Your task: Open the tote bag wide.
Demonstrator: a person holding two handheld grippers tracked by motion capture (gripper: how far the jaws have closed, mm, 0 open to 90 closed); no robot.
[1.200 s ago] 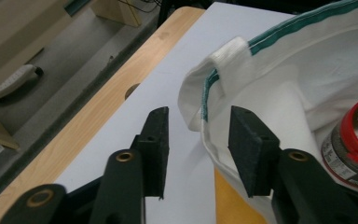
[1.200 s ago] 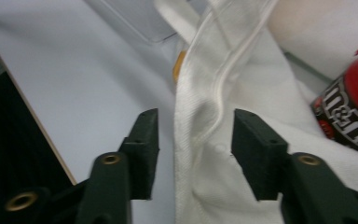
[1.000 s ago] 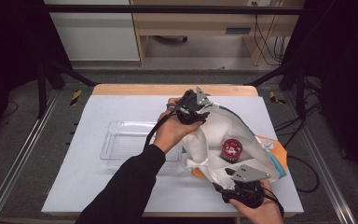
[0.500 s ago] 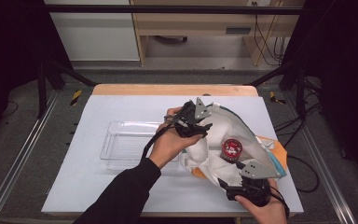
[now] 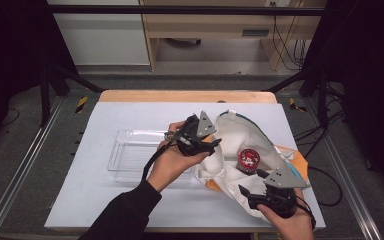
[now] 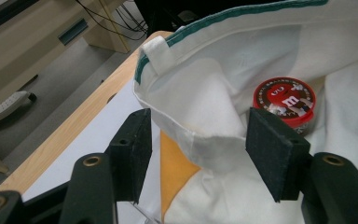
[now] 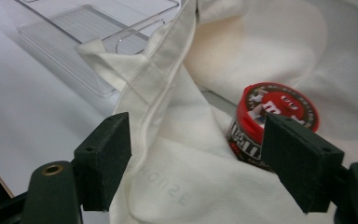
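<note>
Left gripper (image 5: 211,145): jaws stand apart, pads clear of the cloth; they have just been opening, with a folded edge of the bag between them but not pinched.
Right gripper (image 5: 252,192): jaws stand apart and have just been closing a little; the bag's hemmed edge runs up between them, and neither pad presses on it.
White cloth bag (image 5: 230,145): lies crumpled on the table, mouth open, green-trimmed rim raised beyond the left gripper's fingers (image 6: 272,158); its near folds lie under and between the right gripper's fingers (image 7: 107,158).
Red-lidded tub (image 5: 248,159): sits inside the bag's open mouth, just beyond the left gripper's right-hand pad in the left gripper view (image 6: 284,100), and right behind the right-hand pad in the right gripper view (image 7: 272,119); whether that pad touches it cannot be told.
Orange piece (image 6: 175,165): shows under the white cloth, between the left gripper's pads and below the folded edge.
Clear plastic tray (image 5: 135,155): rests on the table on the far side of the left hand from the bag; beyond the right gripper's left-hand pad, past the bag's edge (image 7: 70,35).
Table (image 5: 130,112): white sheet under everything, wooden strip at the far side.
</note>
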